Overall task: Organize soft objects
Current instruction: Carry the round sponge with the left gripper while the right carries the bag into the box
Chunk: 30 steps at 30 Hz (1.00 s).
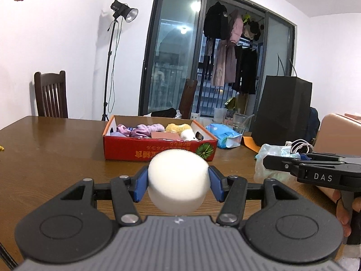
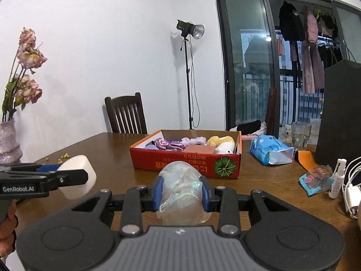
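My left gripper (image 1: 178,181) is shut on a white foam sponge (image 1: 178,180) and holds it above the table, short of the red cardboard box (image 1: 158,150). The sponge also shows in the right wrist view (image 2: 77,177). My right gripper (image 2: 181,193) is shut on a crumpled iridescent clear plastic bag (image 2: 181,189), also short of the red box (image 2: 185,163). The bag shows beside the right gripper in the left wrist view (image 1: 270,162). The box holds purple scrunchies (image 2: 178,143), a pink block (image 2: 199,150) and a yellow-white plush toy (image 2: 222,145).
On the brown wooden table (image 2: 94,158) lie a blue tissue pack (image 2: 270,150), a glass (image 2: 300,135), a black paper bag (image 2: 340,113), a spray bottle (image 2: 337,178), white cables (image 2: 352,189) and a snack packet (image 2: 315,179). A vase of dried roses (image 2: 10,140) stands far left.
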### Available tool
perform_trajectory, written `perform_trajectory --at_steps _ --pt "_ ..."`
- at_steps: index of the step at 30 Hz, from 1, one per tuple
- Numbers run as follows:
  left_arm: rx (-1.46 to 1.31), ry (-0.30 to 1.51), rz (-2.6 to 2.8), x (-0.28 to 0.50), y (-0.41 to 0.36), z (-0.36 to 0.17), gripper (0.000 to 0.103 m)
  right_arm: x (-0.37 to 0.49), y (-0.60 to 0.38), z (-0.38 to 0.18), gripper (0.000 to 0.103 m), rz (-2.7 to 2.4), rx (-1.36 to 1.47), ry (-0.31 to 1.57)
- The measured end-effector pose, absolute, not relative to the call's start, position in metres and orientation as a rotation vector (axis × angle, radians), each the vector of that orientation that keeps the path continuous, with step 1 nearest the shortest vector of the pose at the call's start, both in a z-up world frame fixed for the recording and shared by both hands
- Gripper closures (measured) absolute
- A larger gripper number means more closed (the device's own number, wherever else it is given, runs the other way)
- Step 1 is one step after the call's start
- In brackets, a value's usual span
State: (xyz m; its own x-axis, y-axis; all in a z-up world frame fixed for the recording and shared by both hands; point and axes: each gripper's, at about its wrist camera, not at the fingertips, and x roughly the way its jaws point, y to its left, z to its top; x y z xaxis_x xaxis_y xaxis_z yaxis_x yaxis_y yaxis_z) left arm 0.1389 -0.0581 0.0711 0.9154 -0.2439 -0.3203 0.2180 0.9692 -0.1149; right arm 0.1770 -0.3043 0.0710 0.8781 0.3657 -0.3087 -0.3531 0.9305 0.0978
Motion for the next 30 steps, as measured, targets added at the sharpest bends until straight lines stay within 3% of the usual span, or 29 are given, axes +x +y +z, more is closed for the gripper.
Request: perform_trajectory --at_steps 7,17,25,30 --pt "-0.066 0.297 -0.3 0.174 -0.069 0.093 0.046 0.194 -0.311 0.09 0.07 0.403 0.034 0.286" --pt "-0.169 0.358 -0.399 0.354 -0.097 0.136 0.046 0.357 -0.33 0.135 0.07 0.45 0.128 0.342" --pt "-0.212 0.532 -0.354 0.484 -0.102 0.076 0.046 0.497 -0.301 0.078 0.069 0.398 0.071 0.545" --pt "-0.276 0.647 -0.33 0.526 -0.091 0.024 0.046 0.534 -0.297 0.04 0.058 0.37 0.082 0.617"
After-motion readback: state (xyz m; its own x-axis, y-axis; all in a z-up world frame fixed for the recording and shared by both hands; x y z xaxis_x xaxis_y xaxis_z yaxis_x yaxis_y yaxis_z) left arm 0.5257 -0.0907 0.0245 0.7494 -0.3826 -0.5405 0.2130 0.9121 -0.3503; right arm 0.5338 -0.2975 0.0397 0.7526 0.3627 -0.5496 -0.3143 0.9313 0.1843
